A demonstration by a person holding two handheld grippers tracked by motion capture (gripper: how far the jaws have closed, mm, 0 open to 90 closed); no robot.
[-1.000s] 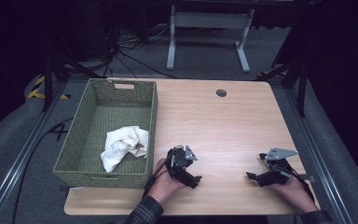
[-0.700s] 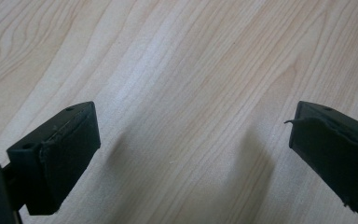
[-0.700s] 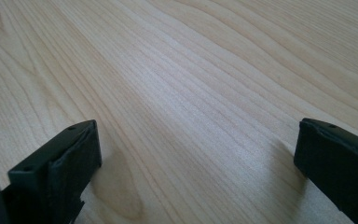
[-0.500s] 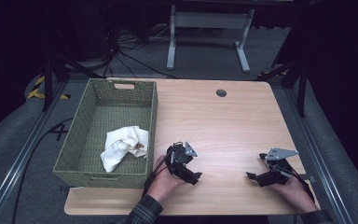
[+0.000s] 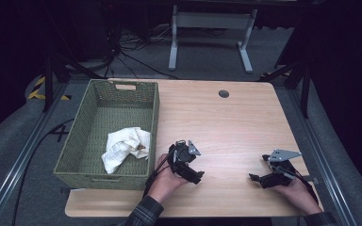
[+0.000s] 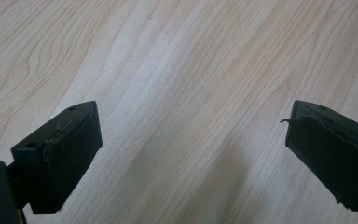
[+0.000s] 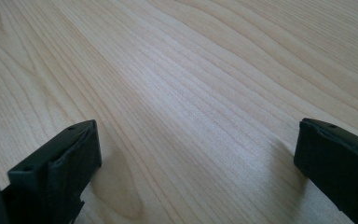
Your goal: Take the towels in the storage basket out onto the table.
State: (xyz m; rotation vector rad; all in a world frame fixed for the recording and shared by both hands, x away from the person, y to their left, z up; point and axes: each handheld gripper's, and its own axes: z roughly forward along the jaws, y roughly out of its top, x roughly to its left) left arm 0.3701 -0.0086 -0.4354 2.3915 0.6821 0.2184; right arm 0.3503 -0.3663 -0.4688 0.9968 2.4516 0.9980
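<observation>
Left gripper (image 5: 192, 173) low over light wooden table (image 5: 226, 122), near edge, just right of green woven rectangular basket (image 5: 94, 134); jaws spread wide, nothing between them, bare wood grain below. Right gripper (image 5: 260, 178) near right front corner of table, well apart from left one; jaws likewise wide apart, empty. Crumpled white cloth (image 5: 125, 147) lies inside basket, toward its near right part, close to left gripper but separated by basket wall. Small dark round hole (image 5: 224, 93) at far edge of table.
</observation>
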